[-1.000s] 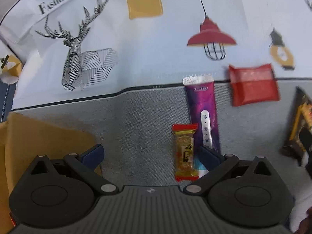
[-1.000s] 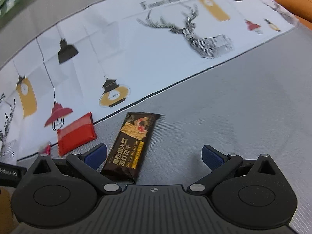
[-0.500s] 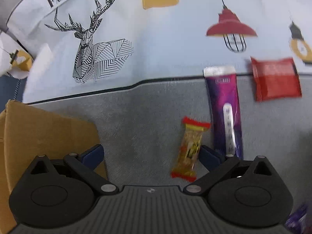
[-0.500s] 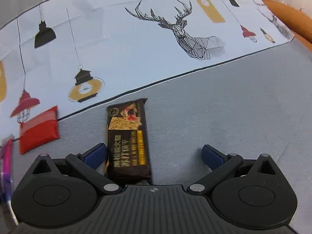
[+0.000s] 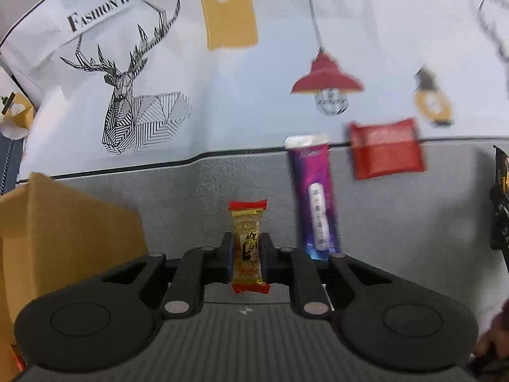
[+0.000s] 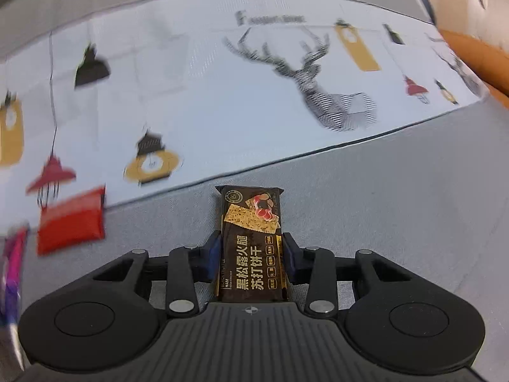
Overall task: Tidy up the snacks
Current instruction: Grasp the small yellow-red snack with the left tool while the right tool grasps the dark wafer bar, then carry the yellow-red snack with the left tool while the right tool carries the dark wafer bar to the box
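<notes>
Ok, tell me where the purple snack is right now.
In the left wrist view the purple snack lies on the grey cloth, right of the yellow bar and left of the red packet, its top on the cloth's border line.

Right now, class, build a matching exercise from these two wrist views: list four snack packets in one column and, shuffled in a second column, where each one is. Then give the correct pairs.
Things
1. Small yellow bar with red ends
2. Dark brown cracker packet
3. Long purple packet
4. Flat red pouch

Places
A. Lying across the cloth's black border line
B. Between the right gripper's closing jaws
C. On grey cloth beside the yellow bar
D. Between the left gripper's closing jaws

Pairs: 1-D, 2-B, 3-C, 4-A
</notes>
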The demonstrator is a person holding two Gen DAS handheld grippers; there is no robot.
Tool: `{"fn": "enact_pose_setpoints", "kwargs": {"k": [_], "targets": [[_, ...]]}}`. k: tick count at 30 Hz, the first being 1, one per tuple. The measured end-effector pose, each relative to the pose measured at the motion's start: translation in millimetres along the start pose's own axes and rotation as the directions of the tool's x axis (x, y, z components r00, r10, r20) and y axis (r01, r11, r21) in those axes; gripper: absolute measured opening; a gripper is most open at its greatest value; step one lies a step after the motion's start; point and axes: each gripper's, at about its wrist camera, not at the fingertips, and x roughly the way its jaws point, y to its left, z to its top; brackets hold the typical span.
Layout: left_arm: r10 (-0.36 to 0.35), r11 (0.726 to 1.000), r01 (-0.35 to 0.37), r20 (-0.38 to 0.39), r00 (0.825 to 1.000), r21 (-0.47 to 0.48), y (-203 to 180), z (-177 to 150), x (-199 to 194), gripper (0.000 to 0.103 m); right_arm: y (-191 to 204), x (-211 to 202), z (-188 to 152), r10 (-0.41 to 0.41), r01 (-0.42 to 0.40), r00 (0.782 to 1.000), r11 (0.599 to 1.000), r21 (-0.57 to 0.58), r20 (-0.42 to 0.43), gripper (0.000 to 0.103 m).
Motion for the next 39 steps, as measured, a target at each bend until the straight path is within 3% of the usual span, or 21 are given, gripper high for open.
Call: {"fn": "enact_pose_setpoints", "kwargs": {"k": [5, 12, 16, 20, 23, 26, 29, 33, 39], "targets": [[-0.044, 0.999, 0.043, 0.082, 0.996, 0.014, 7, -27, -58, 0.017, -28, -52, 20, -0.013, -0.014, 0.983, 0.989, 0.147, 0.184, 0.040], [-0.112, 0.994, 0.110, 0.169, 0.979, 0.019, 39, -100, -151, 0.017, -55, -161, 35, 0.066, -0.113, 0.964, 0.979, 0.171, 0.256, 0.041], [-0.115, 0.993, 0.114, 0.202, 0.973, 0.013, 63, -153, -196, 0.017, -60, -237, 19, 0.170, -0.198, 0.958, 0.975, 0.100, 0.232, 0.041], [-0.093, 0.995, 0.095, 0.221, 0.971, 0.001, 93, -213, -230, 0.017, -50, -317, -12, 0.288, -0.284, 0.942, 0.958, -0.045, 0.170, 0.041], [-0.055, 0.998, 0.059, 0.240, 0.969, -0.010, 117, -259, -247, 0.017, -36, -375, -38, 0.375, -0.361, 0.921, 0.923, -0.134, 0.102, 0.041], [-0.012, 0.999, 0.021, 0.237, 0.971, -0.037, 140, -306, -257, 0.017, -27, -414, -63, 0.465, -0.449, 0.884, 0.869, -0.209, 0.035, 0.041], [-0.006, 0.997, 0.024, 0.221, 0.975, -0.079, 159, -347, -260, 0.017, -12, -448, -84, 0.526, -0.503, 0.850, 0.820, -0.272, 0.014, 0.041], [-0.003, 0.992, 0.031, 0.216, 0.976, -0.124, 171, -386, -261, 0.017, 6, -484, -100, 0.572, -0.537, 0.821, 0.767, -0.352, -0.007, 0.041], [-0.033, 0.986, 0.074, 0.258, 0.966, -0.150, 180, -419, -275, 0.017, 21, -510, -110, 0.605, -0.554, 0.796, 0.717, -0.423, -0.019, 0.041]]}}
